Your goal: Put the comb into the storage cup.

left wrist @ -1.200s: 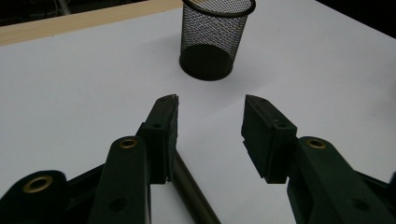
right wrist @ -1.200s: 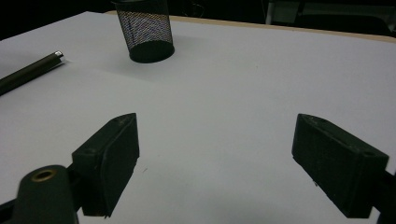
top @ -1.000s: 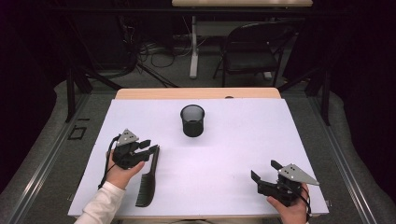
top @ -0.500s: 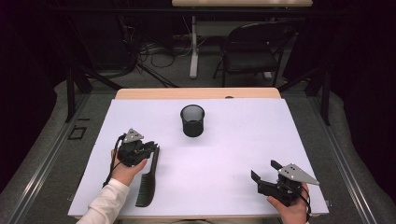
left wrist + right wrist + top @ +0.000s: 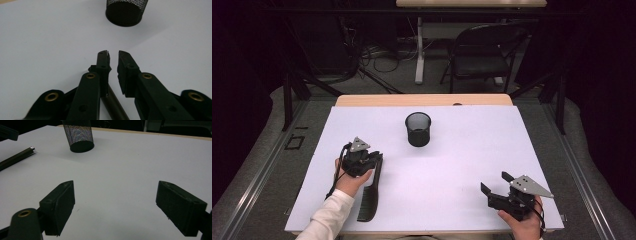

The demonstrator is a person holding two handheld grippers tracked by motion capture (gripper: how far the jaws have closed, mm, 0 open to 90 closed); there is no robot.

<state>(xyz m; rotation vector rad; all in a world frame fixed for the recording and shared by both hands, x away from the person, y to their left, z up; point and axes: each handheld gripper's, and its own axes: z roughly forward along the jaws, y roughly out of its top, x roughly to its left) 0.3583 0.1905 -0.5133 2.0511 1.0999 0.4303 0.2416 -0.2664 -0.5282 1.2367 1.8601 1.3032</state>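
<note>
Black comb (image 5: 371,192) w/ long slim handle lies flat near tabletop's front-left corner, lengthwise front-to-back, toothed end toward front edge. My left gripper (image 5: 371,159) sits right over its handle end, jaws nearly closed, grip unclear.

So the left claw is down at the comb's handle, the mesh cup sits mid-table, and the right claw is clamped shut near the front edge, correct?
Not quite: the right claw is wide open, its jaws far apart over bare white table, as the right gripper view shows. The rest stands: the left claw is at the comb handle, and the mesh cup sits mid-table.
</note>
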